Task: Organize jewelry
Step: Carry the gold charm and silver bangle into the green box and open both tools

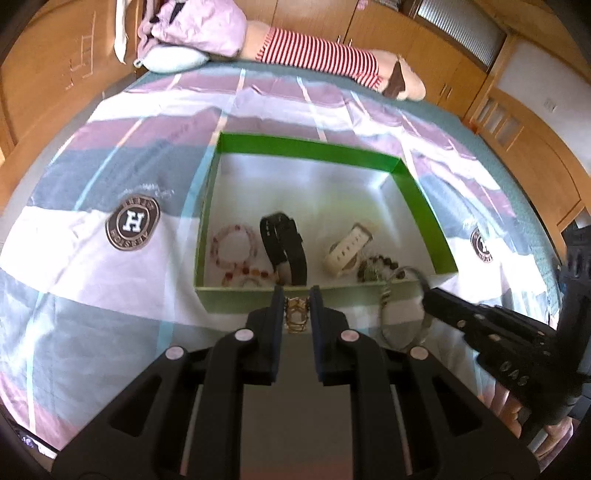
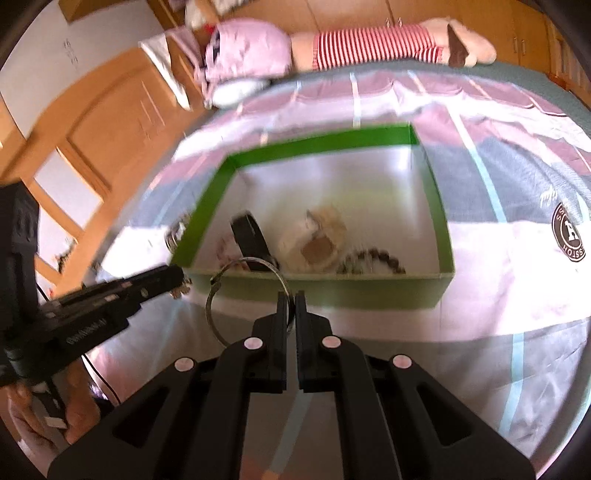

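A green box lies on the bed. Inside are a pink bead bracelet, a black watch, a cream watch and a dark bead bracelet. My left gripper is shut on a gold openwork ring just before the box's near wall. My right gripper is shut on a silver bangle, held over the box's near wall.
The bed has a striped pink, grey and white cover. A plush toy in a red striped shirt and a pink cloth bundle lie at the far edge. Wooden cabinets surround the bed.
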Demonstrator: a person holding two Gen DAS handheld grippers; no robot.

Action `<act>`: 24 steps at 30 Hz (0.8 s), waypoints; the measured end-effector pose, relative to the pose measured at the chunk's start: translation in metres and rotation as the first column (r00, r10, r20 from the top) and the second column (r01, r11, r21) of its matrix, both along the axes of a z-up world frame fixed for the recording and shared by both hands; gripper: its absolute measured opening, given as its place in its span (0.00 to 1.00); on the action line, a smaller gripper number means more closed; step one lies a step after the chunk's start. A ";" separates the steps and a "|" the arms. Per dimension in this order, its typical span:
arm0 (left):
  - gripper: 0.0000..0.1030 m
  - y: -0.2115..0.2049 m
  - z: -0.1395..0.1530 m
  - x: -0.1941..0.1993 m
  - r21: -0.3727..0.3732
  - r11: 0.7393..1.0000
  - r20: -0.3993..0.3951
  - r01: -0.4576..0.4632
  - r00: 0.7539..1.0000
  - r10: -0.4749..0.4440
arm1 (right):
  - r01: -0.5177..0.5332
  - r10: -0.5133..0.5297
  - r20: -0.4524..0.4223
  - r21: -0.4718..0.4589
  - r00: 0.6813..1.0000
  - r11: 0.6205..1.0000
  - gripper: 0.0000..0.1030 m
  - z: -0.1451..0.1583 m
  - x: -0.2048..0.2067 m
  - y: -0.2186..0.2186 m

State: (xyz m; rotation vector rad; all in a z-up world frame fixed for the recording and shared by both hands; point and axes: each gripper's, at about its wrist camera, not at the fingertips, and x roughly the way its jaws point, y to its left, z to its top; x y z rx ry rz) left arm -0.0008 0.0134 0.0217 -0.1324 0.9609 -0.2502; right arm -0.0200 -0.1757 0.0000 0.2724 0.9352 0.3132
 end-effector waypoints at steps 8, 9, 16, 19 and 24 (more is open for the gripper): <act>0.13 0.007 0.013 -0.002 0.058 0.995 0.149 -0.082 0.986 0.073 | 0.108 -0.106 0.128 -0.006 0.986 0.994 0.03 0.014 0.003 -0.011; 0.13 0.006 0.014 0.000 0.065 0.994 0.154 -0.087 0.985 0.076 | 0.124 -0.121 0.137 -0.013 0.983 0.992 0.03 0.013 0.006 -0.011; 0.13 0.007 0.013 0.024 0.052 0.993 0.169 -0.111 0.980 0.100 | 0.187 -0.187 0.173 0.015 0.967 0.982 0.03 0.008 0.028 -0.016; 0.13 0.007 0.009 0.038 0.039 0.994 0.158 -0.103 0.983 0.095 | 0.203 -0.202 0.177 0.015 0.963 0.979 0.03 0.004 0.038 -0.018; 0.13 0.009 -0.015 0.055 0.037 0.993 0.083 -0.109 0.991 0.106 | 0.227 -0.225 0.112 -0.004 0.968 0.974 0.04 -0.017 0.054 -0.020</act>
